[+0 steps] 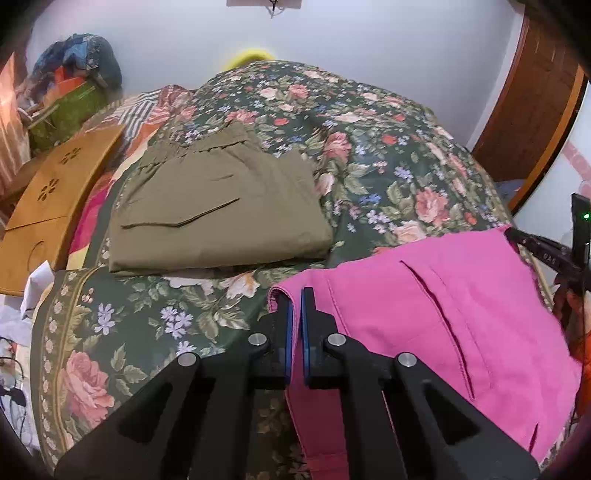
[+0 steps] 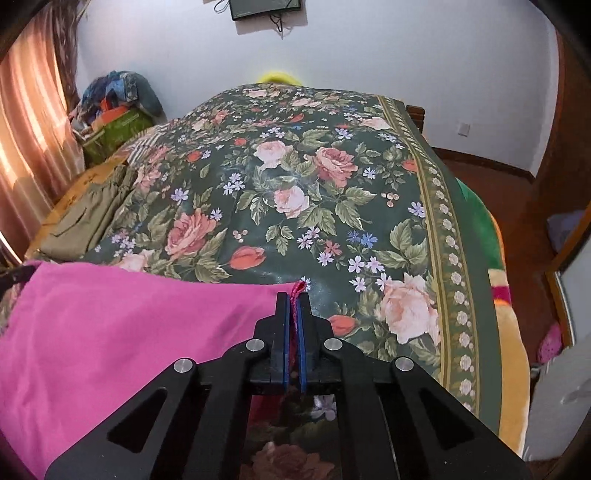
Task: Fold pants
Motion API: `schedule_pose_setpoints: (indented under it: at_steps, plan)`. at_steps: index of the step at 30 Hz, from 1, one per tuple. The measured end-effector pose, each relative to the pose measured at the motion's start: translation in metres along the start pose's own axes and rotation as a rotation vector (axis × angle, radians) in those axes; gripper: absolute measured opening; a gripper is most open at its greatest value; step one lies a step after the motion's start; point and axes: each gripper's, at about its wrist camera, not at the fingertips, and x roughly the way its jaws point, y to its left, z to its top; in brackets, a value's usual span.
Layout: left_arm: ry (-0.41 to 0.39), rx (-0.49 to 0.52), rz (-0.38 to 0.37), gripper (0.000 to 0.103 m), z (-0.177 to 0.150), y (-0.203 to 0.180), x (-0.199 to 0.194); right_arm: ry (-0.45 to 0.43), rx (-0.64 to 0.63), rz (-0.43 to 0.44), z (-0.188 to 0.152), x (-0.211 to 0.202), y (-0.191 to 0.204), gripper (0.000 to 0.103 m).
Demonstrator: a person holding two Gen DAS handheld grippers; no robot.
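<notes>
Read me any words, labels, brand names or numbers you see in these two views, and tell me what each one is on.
No text can be read with confidence.
Embossed marks on the right gripper, seen at the edge of the left wrist view: too small and distorted to read.
Pink pants, folded olive pants, floral bedspread, wooden board: no lettering visible.

A home bedroom: a bed under a floral bedspread (image 2: 314, 192), curtains (image 2: 33, 129), a wall-mounted screen (image 2: 264, 9).

No legible text, labels, brands or numbers anywhere.
</notes>
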Motion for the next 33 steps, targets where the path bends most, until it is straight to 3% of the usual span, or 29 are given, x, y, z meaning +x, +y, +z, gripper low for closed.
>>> schedule_pose_setpoints:
  at_steps: [5, 10, 11, 13, 15, 21, 30, 32, 33]
  plan:
    - [0.020, -0.013, 0.046, 0.004, -0.005, 0.007, 0.007, -0.020, -0.005, -0.048, 0.002, 0.000, -0.006, 0.003]
    - [0.028, -0.003, 0.029, 0.004, -0.007, 0.006, 0.006, -0.015, 0.043, 0.021, 0.005, -0.009, -0.011, 0.004]
    - [0.031, 0.003, 0.031, 0.004, -0.008, 0.004, 0.006, -0.006, 0.057, 0.047, 0.005, -0.010, -0.009, 0.006]
    - [0.037, 0.015, 0.042, 0.004, -0.008, 0.000, 0.008, 0.017, 0.095, 0.095, 0.006, -0.010, -0.008, 0.022]
    - [0.038, 0.024, 0.051, 0.004, -0.008, -0.003, 0.009, 0.022, 0.123, 0.136, 0.005, -0.011, -0.004, 0.031]
    - [0.042, 0.021, 0.043, 0.004, -0.009, -0.003, 0.009, 0.095, 0.062, 0.156, -0.006, -0.003, 0.021, 0.032]
    - [0.046, 0.024, 0.046, 0.004, -0.011, -0.004, 0.011, 0.170, 0.130, 0.244, -0.017, 0.011, 0.015, 0.035]
    - [0.046, 0.020, 0.047, 0.004, -0.011, -0.003, 0.012, 0.177, 0.126, 0.247, -0.017, 0.015, 0.016, 0.030]
    - [0.045, 0.021, 0.047, 0.004, -0.011, -0.003, 0.011, 0.174, 0.121, 0.250, -0.017, 0.016, 0.017, 0.019]
